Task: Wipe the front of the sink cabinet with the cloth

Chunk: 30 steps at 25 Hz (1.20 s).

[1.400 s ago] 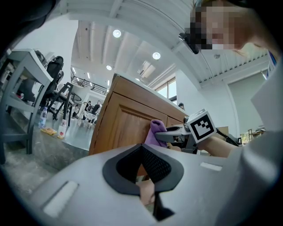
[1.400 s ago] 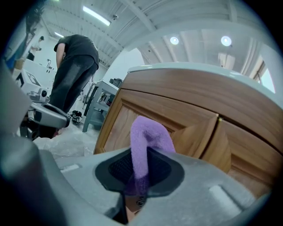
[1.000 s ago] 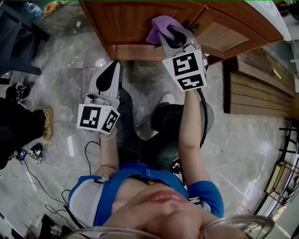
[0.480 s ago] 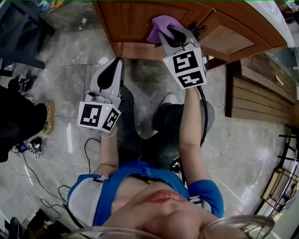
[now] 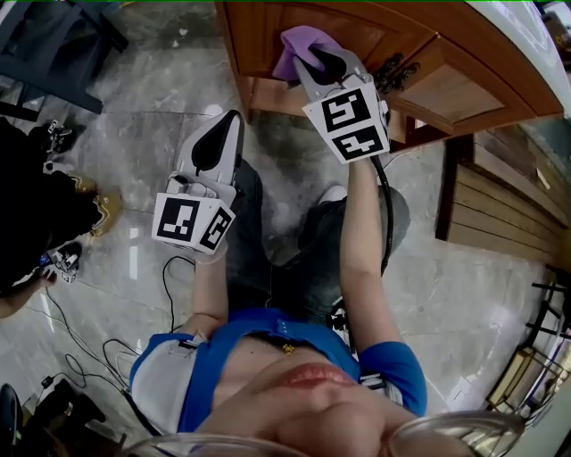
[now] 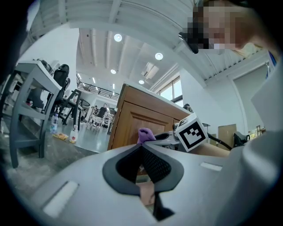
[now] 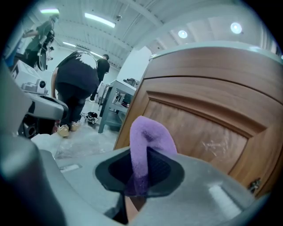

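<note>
Right claw (image 5: 312,55) is holding the purple cloth (image 5: 297,43) at the wooden sink cabinet (image 5: 357,22) front.
In the right gripper view the jaws are pinching the folded cloth, its tip apparently touching the raised door panel (image 7: 199,123); pale scuffs (image 7: 214,145) are showing there only. The left claw (image 5: 225,125) is hanging over the marble floor (image 5: 143,152), apart from the cabinet, jaws closed together on nothing. Black-and-white square markers are facing the head camera, which alone is catching the dark door handle (image 5: 393,70).
</note>
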Tool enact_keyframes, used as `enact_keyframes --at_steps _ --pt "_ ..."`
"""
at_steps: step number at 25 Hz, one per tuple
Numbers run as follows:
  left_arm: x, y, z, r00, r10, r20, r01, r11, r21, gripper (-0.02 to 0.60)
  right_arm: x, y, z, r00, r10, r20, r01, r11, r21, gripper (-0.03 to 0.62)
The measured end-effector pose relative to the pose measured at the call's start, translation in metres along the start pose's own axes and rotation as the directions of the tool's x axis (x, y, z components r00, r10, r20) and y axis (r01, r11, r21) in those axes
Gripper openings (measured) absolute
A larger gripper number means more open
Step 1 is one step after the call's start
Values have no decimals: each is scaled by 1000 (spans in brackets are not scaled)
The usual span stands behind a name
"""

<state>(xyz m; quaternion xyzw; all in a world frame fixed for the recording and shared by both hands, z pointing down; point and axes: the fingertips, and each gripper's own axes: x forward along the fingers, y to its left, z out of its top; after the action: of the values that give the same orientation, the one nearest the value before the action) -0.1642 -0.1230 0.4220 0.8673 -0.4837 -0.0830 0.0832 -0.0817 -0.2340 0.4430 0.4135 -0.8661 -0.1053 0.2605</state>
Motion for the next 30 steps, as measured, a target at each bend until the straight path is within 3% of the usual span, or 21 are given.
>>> enact_keyframes --at_steps 13,21,30 --pt "-16 23 10 997 69 17 -70 997 21 0 46 49 42 992 111 60 -108 993 -55 61" --pt "-18 25 12 997 74 17 -74 997 26 0 49 60 51 983 158 93 -154 987 -47 61" --pt "-16 27 13 997 76 18 -76 997 24 0 52 65 54 979 162 121 -157 987 -44 61"
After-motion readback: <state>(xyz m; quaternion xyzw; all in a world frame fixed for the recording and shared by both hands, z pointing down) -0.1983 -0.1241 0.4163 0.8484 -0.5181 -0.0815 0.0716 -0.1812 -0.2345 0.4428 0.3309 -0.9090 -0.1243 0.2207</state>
